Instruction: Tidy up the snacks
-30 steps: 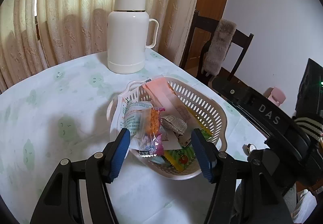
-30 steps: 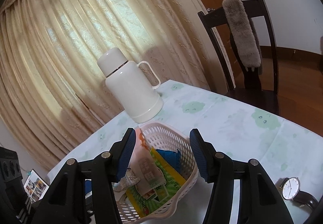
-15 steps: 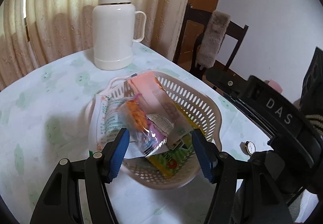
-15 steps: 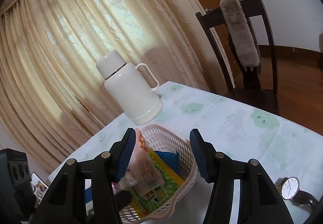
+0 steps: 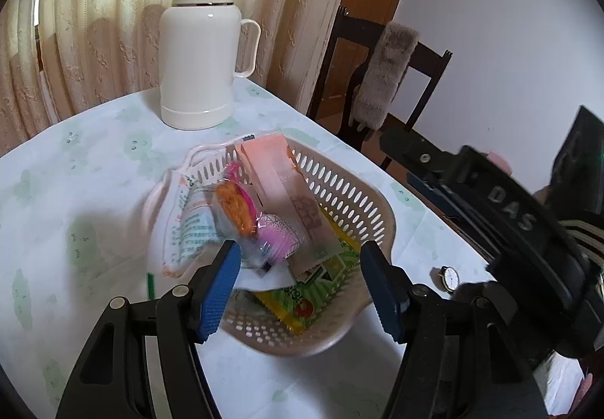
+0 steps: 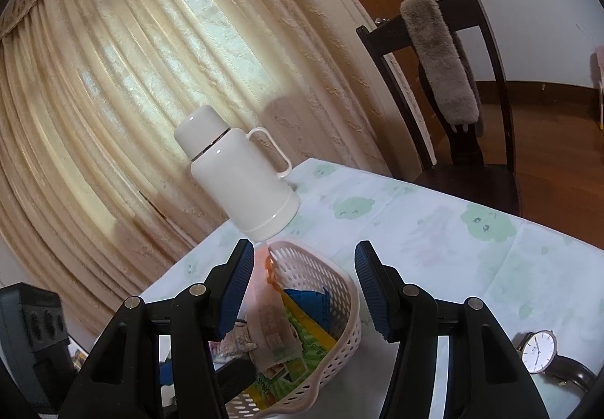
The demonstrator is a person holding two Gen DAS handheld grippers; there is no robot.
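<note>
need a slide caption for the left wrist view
Open left tool poised over a snack-filled basket, white flask behind.

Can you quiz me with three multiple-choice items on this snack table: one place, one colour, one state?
1. Where is the wristwatch? A in the basket; B on the tablecloth; C on the chair.
2. What colour is the flask? A white; B red; C black.
3. How is the left gripper? A clamped on the flask; B holding the watch; C open over the basket.
Answers: B, it lies on the cloth beside the basket; A, body and lid are white; C, its pads stand apart, pressing on nothing.
</note>
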